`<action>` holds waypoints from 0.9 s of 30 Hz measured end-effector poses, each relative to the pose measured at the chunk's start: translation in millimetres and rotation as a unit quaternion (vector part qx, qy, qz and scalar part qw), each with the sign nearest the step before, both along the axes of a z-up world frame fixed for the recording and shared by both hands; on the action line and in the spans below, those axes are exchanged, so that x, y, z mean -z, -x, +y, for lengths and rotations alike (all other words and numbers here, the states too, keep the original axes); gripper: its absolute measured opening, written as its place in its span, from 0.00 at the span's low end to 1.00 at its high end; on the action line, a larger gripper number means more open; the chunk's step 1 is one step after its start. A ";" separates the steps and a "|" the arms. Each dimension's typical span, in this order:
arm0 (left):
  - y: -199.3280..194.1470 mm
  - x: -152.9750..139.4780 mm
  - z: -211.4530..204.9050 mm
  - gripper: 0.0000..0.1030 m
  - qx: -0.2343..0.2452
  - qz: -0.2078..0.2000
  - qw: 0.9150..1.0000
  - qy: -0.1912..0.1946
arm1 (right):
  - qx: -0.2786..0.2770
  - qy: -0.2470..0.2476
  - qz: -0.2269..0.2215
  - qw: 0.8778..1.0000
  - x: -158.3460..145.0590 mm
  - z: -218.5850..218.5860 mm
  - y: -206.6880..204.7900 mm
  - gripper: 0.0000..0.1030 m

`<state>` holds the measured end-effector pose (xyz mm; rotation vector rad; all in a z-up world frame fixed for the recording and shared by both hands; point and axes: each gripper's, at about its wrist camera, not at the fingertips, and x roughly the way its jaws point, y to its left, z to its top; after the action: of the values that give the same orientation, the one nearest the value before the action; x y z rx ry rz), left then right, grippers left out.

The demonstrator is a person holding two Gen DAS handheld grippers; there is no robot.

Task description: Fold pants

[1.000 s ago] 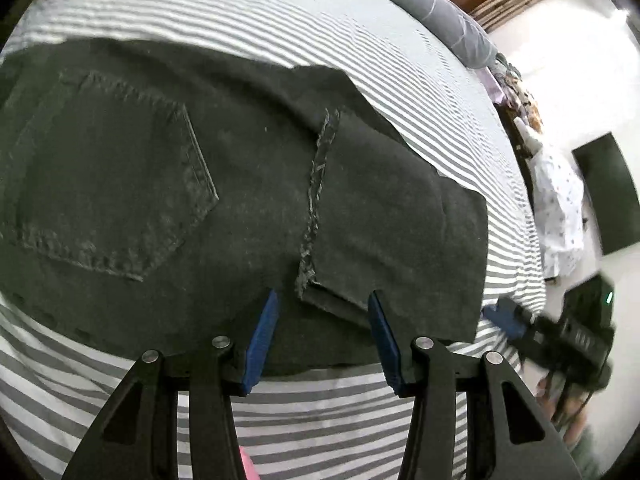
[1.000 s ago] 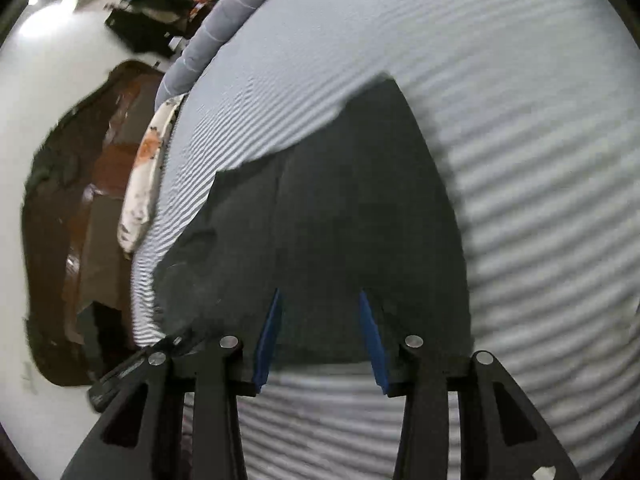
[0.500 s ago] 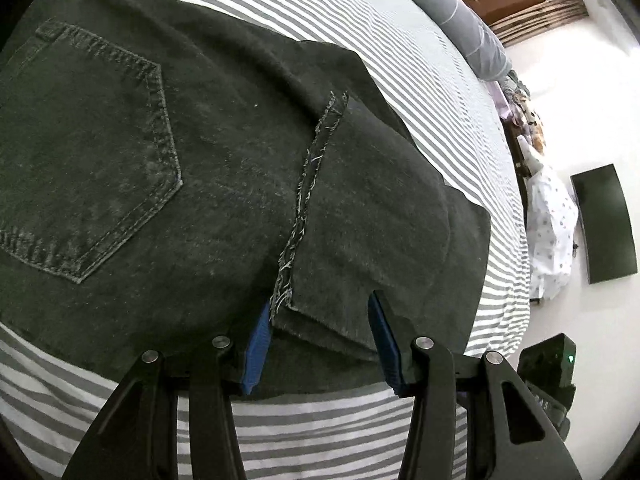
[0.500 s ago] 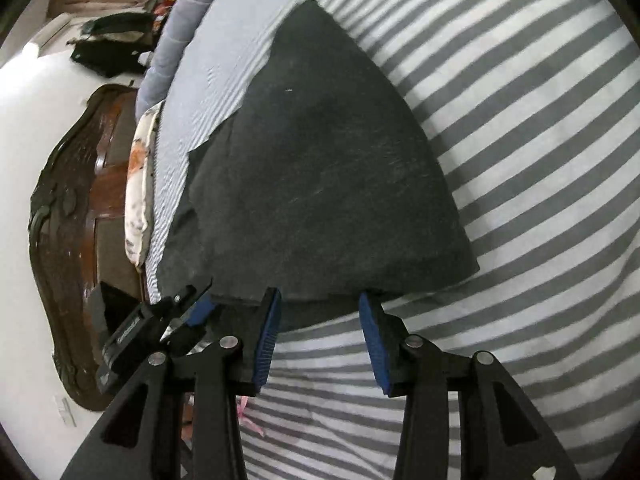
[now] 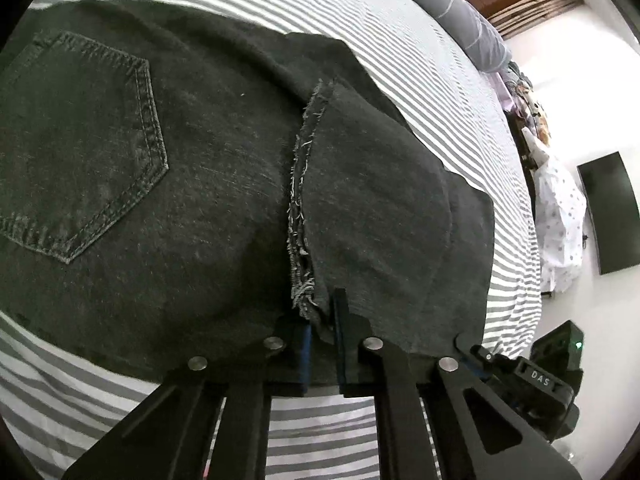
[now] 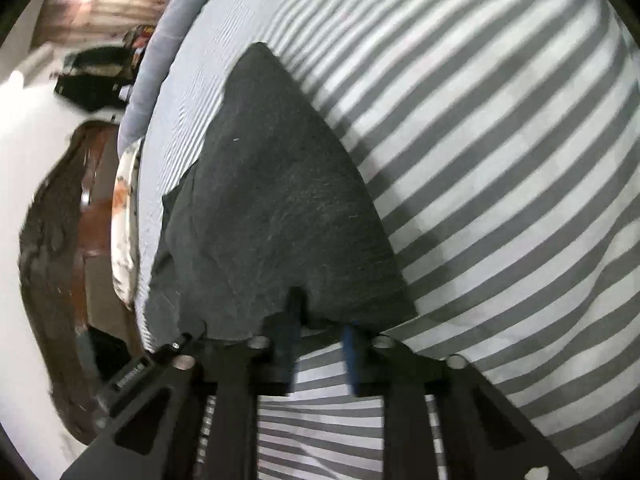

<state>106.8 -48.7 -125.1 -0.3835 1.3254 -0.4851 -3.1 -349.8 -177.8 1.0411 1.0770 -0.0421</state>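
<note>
Black denim pants [image 5: 208,184] lie folded on the striped bed sheet [image 5: 360,28], back pocket [image 5: 80,144] up and a frayed hem [image 5: 298,200] running toward me. My left gripper [image 5: 322,330] is at the near edge beside that hem; its jaws are closing and pinch the cloth. In the right wrist view the pants [image 6: 280,200] narrow to a point away from me. My right gripper [image 6: 322,320] is at their near edge, its jaws closing with puckered cloth between the pads. Motion blur softens this view.
A grey bolster [image 5: 460,12] lies along the bed's far side. Beyond the bed's right edge are a white dotted cloth [image 5: 560,216], a dark screen [image 5: 608,212] and a black device [image 5: 560,344] with a green light. Dark carved wood furniture [image 6: 52,240] stands left of the bed.
Both grippers sank onto the near edge of the pants. Their jaws stood open around the cloth before and have now closed on it.
</note>
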 end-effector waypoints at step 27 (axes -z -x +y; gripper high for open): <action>8.1 -59.0 -14.9 0.35 0.052 -0.153 0.981 -0.106 | -0.182 0.169 -0.037 0.968 -81.6 39.3 -21.7 0.42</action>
<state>98.7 -63.7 -66.1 -0.0591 1.0878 -0.4630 18.6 -310.6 -96.2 0.5250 1.1316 0.1051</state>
